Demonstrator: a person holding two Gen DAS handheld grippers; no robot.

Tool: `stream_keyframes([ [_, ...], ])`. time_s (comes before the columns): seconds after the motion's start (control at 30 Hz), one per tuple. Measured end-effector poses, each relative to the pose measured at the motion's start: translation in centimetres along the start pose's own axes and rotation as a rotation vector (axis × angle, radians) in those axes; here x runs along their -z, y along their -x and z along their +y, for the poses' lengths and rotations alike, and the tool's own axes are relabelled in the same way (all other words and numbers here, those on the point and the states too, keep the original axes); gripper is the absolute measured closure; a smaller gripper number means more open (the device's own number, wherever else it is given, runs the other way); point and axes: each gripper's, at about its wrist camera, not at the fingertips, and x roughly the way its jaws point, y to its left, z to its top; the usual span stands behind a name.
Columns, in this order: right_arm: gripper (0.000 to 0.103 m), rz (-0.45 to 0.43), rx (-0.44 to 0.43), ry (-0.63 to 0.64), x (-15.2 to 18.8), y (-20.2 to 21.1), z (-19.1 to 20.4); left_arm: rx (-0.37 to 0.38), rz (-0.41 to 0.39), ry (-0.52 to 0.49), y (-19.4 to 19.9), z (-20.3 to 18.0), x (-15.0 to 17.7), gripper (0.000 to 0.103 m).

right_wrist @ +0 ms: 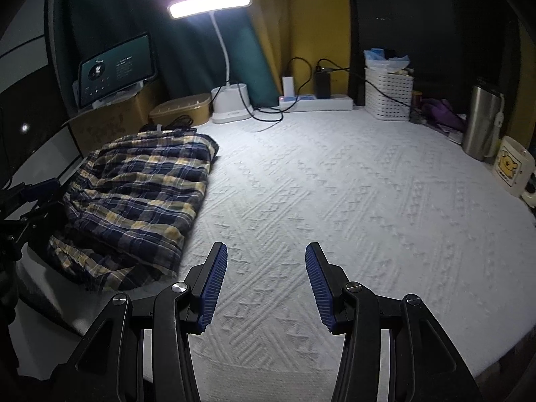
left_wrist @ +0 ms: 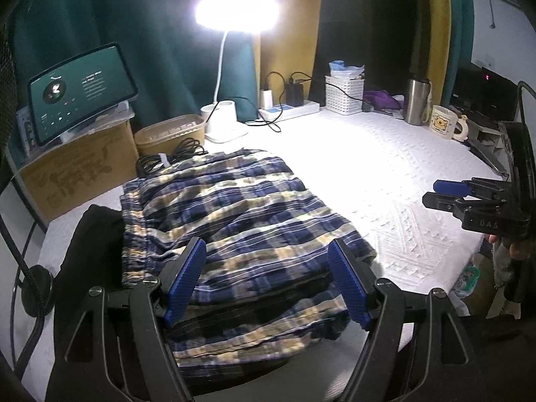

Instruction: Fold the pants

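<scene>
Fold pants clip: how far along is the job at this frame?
Done: the plaid pants lie folded in a compact stack at the left of the white cloth. In hand: nothing; the left hand-held gripper and right hand-held gripper are open. Left: apparently nothing beyond tidying.

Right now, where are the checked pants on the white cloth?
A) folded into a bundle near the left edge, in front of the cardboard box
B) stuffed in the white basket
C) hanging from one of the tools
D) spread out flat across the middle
A: the plaid pants lie as a folded bundle at the left side of the white cloth, near the cardboard box; both the left tool and right tool are open and empty.
</scene>
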Motion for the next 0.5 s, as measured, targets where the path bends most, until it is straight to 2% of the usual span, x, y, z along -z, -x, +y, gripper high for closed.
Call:
stream_keyframes([
  [0.4,0.052,-0.051,0.050,-0.027,0.3,3.3,-2.0,0.036,-0.039,-0.013,0.7,-2.8,-1.2,0.027],
  [0.5,0.035,-0.072,0.065,-0.036,0.3,4.2,-2.6,0.045,-0.055,-0.017,1.0,-3.4,-1.7,0.027],
])
